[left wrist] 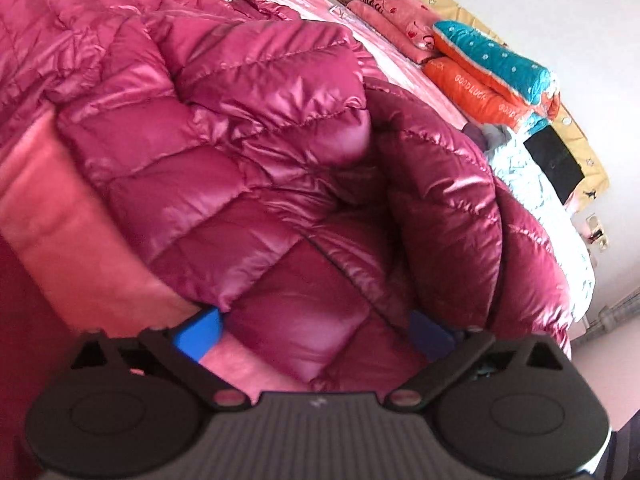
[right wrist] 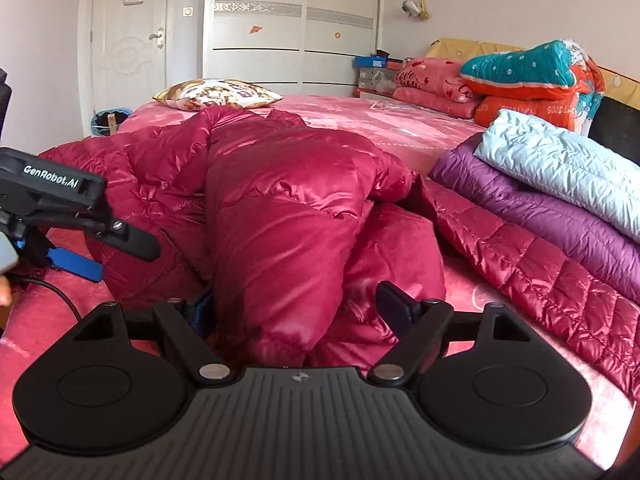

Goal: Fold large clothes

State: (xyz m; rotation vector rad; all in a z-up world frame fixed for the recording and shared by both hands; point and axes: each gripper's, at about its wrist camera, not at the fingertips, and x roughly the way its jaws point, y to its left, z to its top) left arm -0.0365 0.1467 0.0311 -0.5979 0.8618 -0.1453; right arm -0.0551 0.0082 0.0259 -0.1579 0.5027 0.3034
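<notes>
Tongs on both sides stand wide apart, left tongs (left wrist: 316,328) and right tongs (right wrist: 300,308) gripping nothing, straddling the crimson down jacket (right wrist: 280,216) heaped on the bed (right wrist: 400,120); we advise pinching one hem layer only.

Both tongs gape wide, left tongs (left wrist: 316,328) beside right tongs (right wrist: 300,308).
</notes>
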